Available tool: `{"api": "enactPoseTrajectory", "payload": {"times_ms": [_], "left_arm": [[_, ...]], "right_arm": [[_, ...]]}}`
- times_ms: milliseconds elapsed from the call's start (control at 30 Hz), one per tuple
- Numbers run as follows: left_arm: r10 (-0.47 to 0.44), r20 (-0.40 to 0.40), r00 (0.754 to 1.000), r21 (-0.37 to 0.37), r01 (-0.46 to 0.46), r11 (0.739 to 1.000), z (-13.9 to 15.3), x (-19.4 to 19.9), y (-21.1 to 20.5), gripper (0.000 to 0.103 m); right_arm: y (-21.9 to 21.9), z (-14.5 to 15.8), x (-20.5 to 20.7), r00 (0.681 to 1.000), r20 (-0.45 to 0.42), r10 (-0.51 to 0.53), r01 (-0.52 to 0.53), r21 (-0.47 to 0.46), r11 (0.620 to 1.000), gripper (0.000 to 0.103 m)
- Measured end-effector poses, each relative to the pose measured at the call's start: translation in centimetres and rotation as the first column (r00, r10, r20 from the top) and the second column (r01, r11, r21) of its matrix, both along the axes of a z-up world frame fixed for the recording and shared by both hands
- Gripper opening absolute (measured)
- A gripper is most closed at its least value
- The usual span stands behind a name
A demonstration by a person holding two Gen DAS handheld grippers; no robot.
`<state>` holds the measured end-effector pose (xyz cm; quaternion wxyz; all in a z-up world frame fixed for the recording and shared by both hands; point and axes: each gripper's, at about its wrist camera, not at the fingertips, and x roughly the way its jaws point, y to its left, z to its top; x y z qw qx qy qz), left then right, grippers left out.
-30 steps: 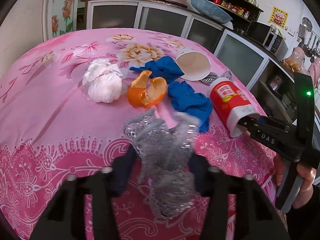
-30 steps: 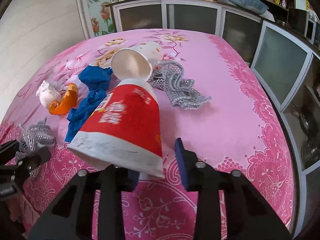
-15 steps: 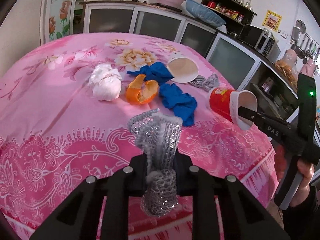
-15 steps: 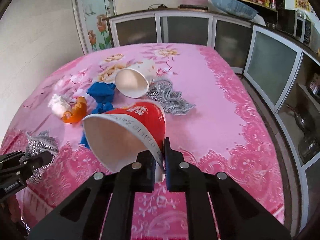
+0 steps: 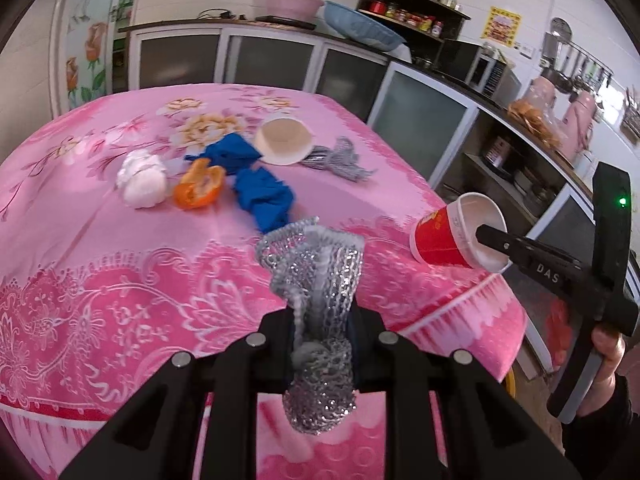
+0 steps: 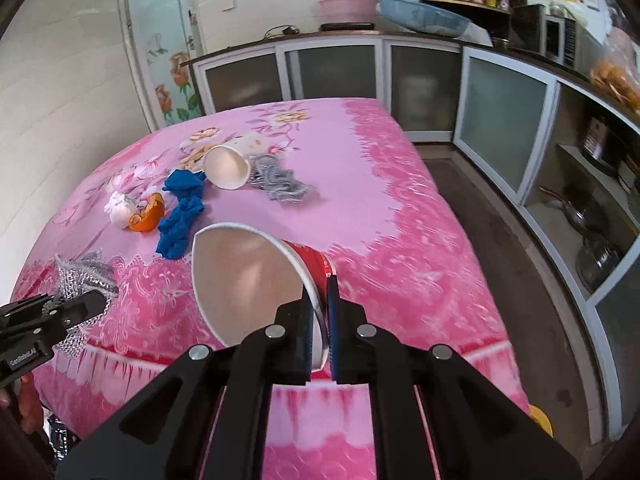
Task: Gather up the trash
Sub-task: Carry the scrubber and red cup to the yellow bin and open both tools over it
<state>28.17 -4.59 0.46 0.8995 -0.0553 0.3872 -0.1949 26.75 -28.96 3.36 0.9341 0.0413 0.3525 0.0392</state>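
My left gripper (image 5: 320, 332) is shut on a silver mesh scrubber (image 5: 320, 280) and holds it off the front edge of the pink table (image 5: 100, 264). My right gripper (image 6: 319, 320) is shut on the rim of a red paper cup (image 6: 248, 280), lifted over the table's front edge; the cup also shows in the left wrist view (image 5: 456, 240). On the table lie a white paper wad (image 5: 142, 178), an orange peel (image 5: 198, 188), blue gloves (image 5: 260, 192), a white paper cup (image 5: 284, 140) on its side and a second silver scrubber (image 5: 340, 160).
Kitchen cabinets (image 6: 340, 72) run behind and to the right of the table, with basins (image 5: 360, 28) and a microwave (image 5: 480, 68) on the counter. A floor aisle (image 6: 500, 260) lies between table and cabinets. A yellow object (image 6: 540, 420) shows low at the right.
Both grippers have lifted and pulled back from the table toward its front edge, the left with the scrubber and the right with the red cup, which it closed on.
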Motion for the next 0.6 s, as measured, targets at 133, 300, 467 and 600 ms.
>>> {"api": "enactPoseTrajectory", "payload": {"times_ms": [133,300,467,600], "left_arm": [[-0.034,0.009,0.999,0.005,0.034,0.999,0.5,-0.8,-1.5,0.018],[-0.094,0.021,0.995,0.021,0.094,0.995,1.0,-1.6,-4.2,0.019],[-0.136,0.022,0.99,0.01,0.136,0.991,1.2,-2.0,-6.5,0.019],[-0.173,0.029,0.985,0.012,0.173,0.985,1.4,-2.4,-8.4,0.019]], "right_arm": [[-1.8,0.6,-1.9,0.999,0.017,-0.032,0.032,0.018,0.999,0.005],[-4.3,1.2,-4.4,0.996,0.039,-0.083,0.082,0.016,0.996,0.005],[-7.0,1.1,-5.8,0.994,0.025,-0.111,0.11,0.033,0.993,0.004],[-8.6,1.6,-7.0,0.991,0.037,-0.132,0.131,0.041,0.991,0.003]]}}
